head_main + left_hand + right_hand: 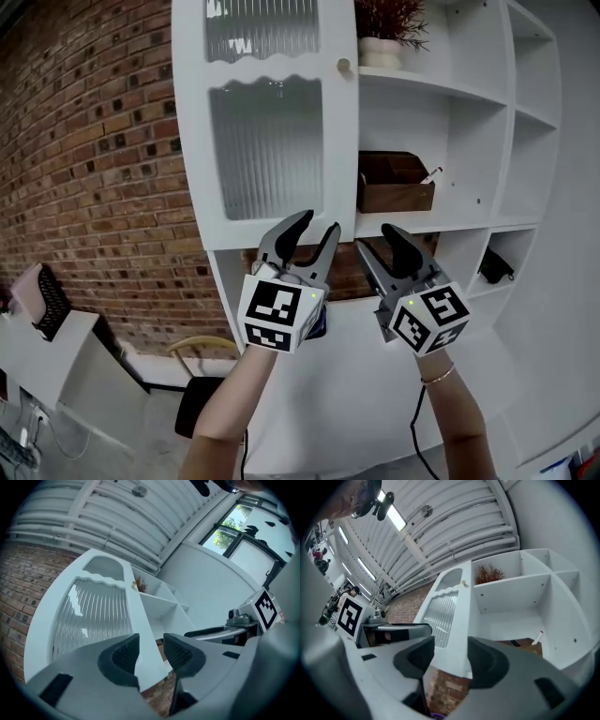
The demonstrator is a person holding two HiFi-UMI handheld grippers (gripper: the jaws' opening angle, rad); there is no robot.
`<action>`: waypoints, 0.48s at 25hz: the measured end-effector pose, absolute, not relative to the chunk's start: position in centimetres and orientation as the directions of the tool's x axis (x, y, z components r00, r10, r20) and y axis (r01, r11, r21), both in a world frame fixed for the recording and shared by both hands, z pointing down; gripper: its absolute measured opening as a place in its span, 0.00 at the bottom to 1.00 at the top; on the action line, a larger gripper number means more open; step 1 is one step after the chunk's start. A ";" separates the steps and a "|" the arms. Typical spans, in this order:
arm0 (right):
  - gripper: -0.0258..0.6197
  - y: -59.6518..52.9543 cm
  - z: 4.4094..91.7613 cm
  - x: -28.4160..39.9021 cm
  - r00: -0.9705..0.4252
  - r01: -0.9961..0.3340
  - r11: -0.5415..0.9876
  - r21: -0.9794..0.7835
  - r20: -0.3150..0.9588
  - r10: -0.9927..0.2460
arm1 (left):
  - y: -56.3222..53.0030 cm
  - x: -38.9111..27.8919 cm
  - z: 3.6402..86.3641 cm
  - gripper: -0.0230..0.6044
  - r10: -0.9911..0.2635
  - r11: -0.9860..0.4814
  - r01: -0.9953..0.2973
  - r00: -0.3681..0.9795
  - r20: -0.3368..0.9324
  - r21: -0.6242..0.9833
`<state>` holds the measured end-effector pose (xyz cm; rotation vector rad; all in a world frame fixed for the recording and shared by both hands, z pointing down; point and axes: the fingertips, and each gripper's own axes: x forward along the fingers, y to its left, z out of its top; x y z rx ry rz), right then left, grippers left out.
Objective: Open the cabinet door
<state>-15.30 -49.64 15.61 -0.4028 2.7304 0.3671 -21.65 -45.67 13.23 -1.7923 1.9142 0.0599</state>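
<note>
A white cabinet door (267,141) with ribbed glass panes and a small round knob (344,66) on its right edge stands on the left of a white shelf unit. It looks flush with the unit. Both grippers are held up side by side just below the door's bottom edge, touching nothing. My left gripper (319,225) is open and empty; in the left gripper view its jaws (151,644) frame the door (93,616) from a distance. My right gripper (375,239) is also open and empty, its jaws (451,651) lined up below the door (445,611) and knob (464,583).
Open shelves to the right of the door hold a potted plant (384,37) and a wooden box (394,183). A black object (494,267) lies in a lower right compartment. A brick wall (94,141) runs to the left, with a white desk (47,347) and a chair (202,352) below.
</note>
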 end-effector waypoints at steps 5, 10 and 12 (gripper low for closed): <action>0.37 -49.9 12.6 -16.5 -0.895 -0.304 0.923 0.236 -0.402 -0.192 | -46.4 -21.3 9.7 0.29 -0.904 0.180 -0.920 -0.016 -0.427 -0.348; 0.37 -50.3 10.5 -17.0 -0.898 -0.297 0.917 0.265 -0.404 -0.174 | -47.0 -21.6 5.7 0.28 -0.887 0.243 -0.895 -0.048 -0.460 -0.375; 0.37 -50.5 9.7 -17.1 -0.897 -0.299 0.915 0.270 -0.408 -0.173 | -47.2 -21.7 3.7 0.28 -0.877 0.285 -0.872 -0.068 -0.476 -0.399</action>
